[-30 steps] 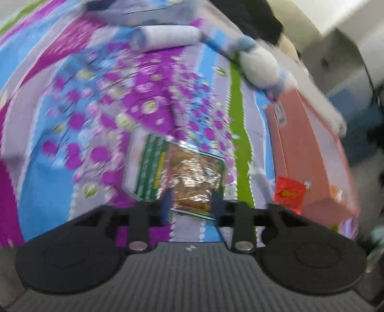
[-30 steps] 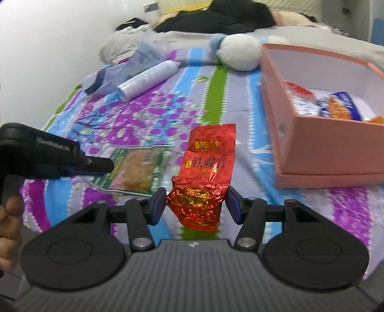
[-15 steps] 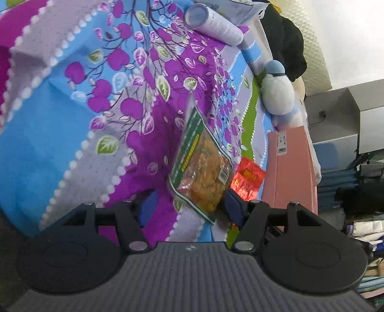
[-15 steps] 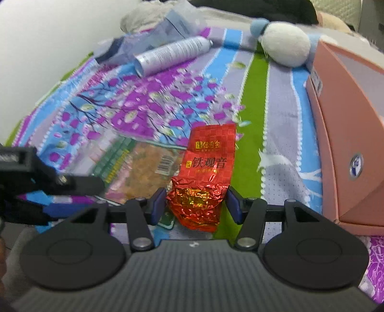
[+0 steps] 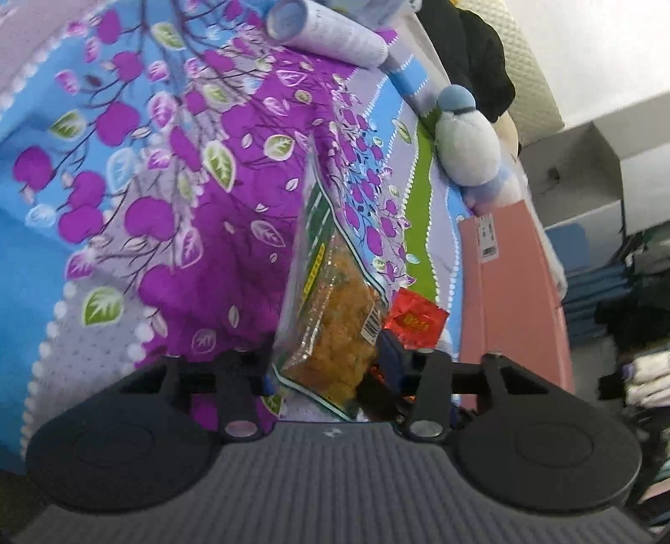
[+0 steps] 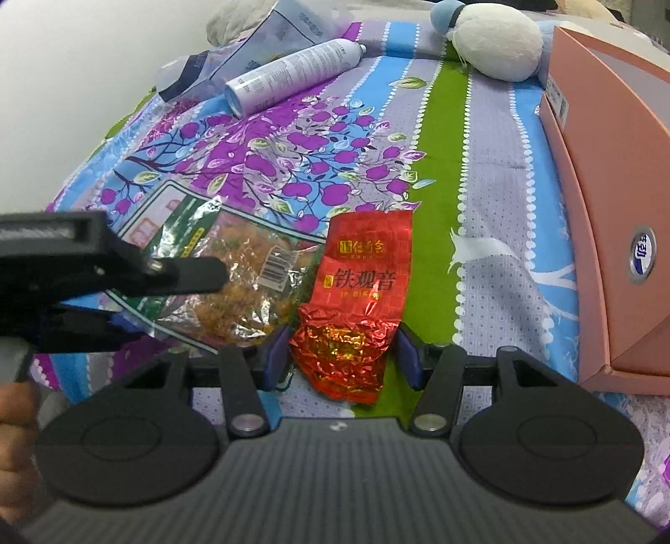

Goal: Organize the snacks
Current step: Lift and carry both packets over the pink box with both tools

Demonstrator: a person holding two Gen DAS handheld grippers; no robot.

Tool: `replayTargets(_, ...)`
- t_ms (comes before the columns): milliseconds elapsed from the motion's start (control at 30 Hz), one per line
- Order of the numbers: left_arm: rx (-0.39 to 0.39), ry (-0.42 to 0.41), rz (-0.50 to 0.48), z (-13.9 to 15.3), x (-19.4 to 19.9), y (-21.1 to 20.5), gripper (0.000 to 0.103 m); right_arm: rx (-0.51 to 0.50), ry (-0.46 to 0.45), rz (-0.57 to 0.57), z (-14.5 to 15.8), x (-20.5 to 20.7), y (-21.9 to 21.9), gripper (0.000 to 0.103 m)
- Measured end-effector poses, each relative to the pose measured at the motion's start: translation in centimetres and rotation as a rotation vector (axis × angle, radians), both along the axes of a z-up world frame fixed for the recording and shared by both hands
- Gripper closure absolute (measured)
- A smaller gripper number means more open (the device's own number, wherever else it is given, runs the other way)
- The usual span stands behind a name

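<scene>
A clear green-edged snack bag of orange pieces lies on the flowered bedspread, its near end between the jaws of my left gripper, which stand open around it. The bag also shows in the right wrist view, with the left gripper's upper finger above it. A red foil tea packet lies to the bag's right. My right gripper is open with a finger on each side of the packet's crumpled near end. The packet also shows in the left wrist view.
A pink cardboard box stands on the right of the bed and shows in the left wrist view too. A white spray can, a plastic pouch and a white-blue plush toy lie farther back.
My left gripper has rolled sideways and moved in, so the snack bag's end now sits between its jaws. My right gripper has dropped lower toward the bed, still around the red packet.
</scene>
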State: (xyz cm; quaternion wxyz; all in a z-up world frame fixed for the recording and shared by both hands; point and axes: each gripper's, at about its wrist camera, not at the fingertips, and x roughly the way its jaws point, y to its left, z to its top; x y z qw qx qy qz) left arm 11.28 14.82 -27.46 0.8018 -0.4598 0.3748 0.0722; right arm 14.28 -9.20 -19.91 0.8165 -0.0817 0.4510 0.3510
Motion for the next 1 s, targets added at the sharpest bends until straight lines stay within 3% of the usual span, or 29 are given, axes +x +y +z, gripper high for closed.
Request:
replayTargets(167,0.11,0.024,-0.046,0.6,1.0,-0.9,0.074,-0.016,0.0,-0.017,0.4,0.1,-0.1,0.047)
replayTargets(300,0.16,-0.014,-0.093,2.0,1.2,-1.8,0.088,-0.03,0.0,-0.046,0.7,-0.1,-0.4,0.046)
replayTargets(633,0.292,-0.044,-0.188,7.9,0.7,-5.4,0.092,0.008,-0.049,-0.166,4.1,-2.3,-4.5,0.046)
replayTargets(1000,0.41,-0.092,-0.272,13.2,-1.5,-9.6,0.092,0.073,-0.169,-0.271,9.9,-6.1,-9.5,0.046)
